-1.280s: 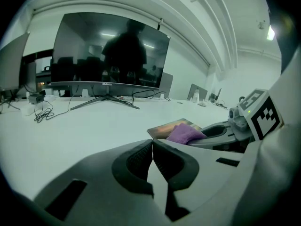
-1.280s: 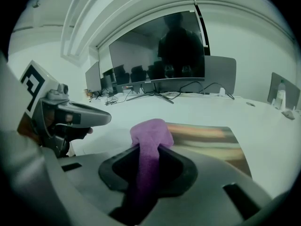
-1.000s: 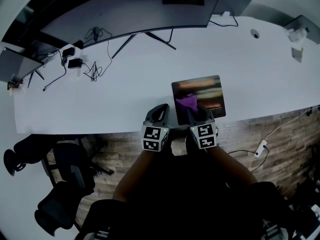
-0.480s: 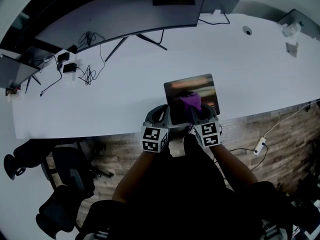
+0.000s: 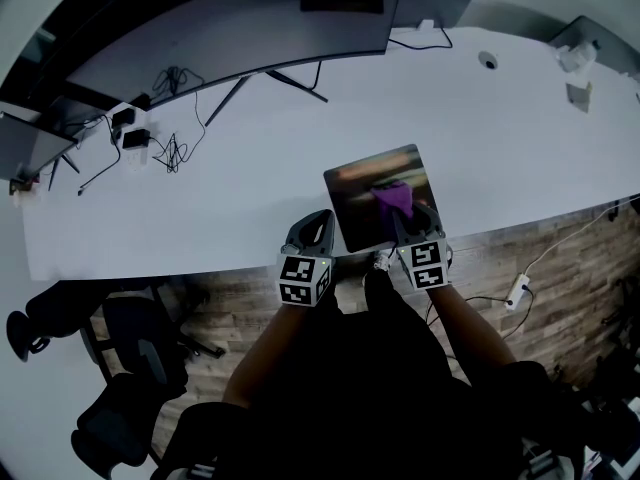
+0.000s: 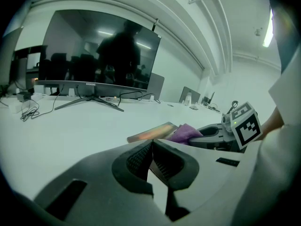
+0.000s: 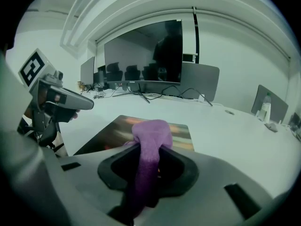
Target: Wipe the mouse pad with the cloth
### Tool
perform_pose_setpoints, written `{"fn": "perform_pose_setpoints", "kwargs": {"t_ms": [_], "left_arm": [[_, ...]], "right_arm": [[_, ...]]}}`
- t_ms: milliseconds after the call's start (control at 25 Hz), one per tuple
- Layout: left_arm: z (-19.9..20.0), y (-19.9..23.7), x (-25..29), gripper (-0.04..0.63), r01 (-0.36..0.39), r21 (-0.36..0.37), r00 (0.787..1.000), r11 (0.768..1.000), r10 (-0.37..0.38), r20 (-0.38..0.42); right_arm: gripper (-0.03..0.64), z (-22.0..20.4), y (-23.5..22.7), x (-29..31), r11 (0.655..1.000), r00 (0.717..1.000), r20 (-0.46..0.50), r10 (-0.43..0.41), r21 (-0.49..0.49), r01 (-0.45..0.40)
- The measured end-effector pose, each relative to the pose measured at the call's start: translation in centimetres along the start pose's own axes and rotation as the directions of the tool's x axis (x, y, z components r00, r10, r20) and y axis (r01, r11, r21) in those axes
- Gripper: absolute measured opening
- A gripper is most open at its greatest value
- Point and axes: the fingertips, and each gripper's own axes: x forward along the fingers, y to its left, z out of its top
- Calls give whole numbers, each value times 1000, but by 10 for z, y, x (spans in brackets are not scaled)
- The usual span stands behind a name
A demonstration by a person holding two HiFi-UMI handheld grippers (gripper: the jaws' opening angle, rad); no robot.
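A dark mouse pad (image 5: 360,193) with a blurred orange picture lies near the front edge of the white desk (image 5: 240,178). My right gripper (image 5: 412,220) is shut on a purple cloth (image 5: 392,199) that rests on the pad's right half; in the right gripper view the cloth (image 7: 149,140) bunches out between the jaws over the pad (image 7: 117,131). My left gripper (image 5: 316,232) is shut and holds nothing, just left of the pad's near corner. In the left gripper view the pad (image 6: 153,133), the cloth (image 6: 182,133) and the right gripper (image 6: 218,136) lie ahead to the right.
A wide curved monitor (image 5: 250,18) on a stand spans the back of the desk, with cables and adapters (image 5: 150,133) at the left. Small white items (image 5: 575,63) sit at the far right. Office chairs (image 5: 130,368) and a floor power strip (image 5: 520,293) are below the desk edge.
My right gripper has slid the purple cloth rightward across the pad, from its left-centre to its right half. The left gripper has stayed beside the pad's near left corner.
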Motion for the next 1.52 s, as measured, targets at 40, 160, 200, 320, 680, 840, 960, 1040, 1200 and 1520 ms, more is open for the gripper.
{"fn": "perform_pose_setpoints", "kwargs": {"t_ms": [40, 160, 200, 320, 680, 840, 960, 1040, 1200, 1520], "left_arm": [[0, 0, 0, 21, 0, 0, 1000, 1000, 0, 2], [0, -2, 0, 21, 3, 1, 1000, 1000, -3, 0], [0, -2, 1, 21, 4, 2, 1000, 1000, -4, -1], [0, -3, 1, 21, 6, 8, 1000, 1000, -6, -3], [2, -4, 5, 21, 12, 11, 1000, 1000, -11, -7], [10, -5, 7, 21, 21, 10, 1000, 1000, -21, 6], [18, -5, 6, 21, 28, 16, 999, 999, -28, 20], [25, -3, 5, 21, 31, 20, 999, 999, -32, 37], [43, 2, 0, 21, 31, 21, 997, 999, -33, 73], [67, 22, -14, 21, -12, 81, 993, 997, 3, 116]], "right_arm": [[112, -1, -3, -1, 1000, 1000, -1, -6, 3, 6], [110, -3, -13, -4, 1000, 1000, -4, -22, 10, 22], [109, -4, -15, -4, 1000, 1000, -5, -26, 11, 26], [107, -6, -24, -8, 999, 999, -10, -44, 15, 44], [106, -14, -56, -17, 993, 994, -18, -110, 49, 111], [103, -15, -66, -20, 990, 992, -21, -127, 56, 128], [97, -5, -66, -23, 991, 992, -6, -127, 46, 128], [95, 7, -66, -25, 990, 991, 19, -132, 43, 131], [95, 38, -63, -31, 989, 987, 82, -138, 57, 133], [92, 116, -52, -48, 992, 958, 259, -123, 57, 112]]}}
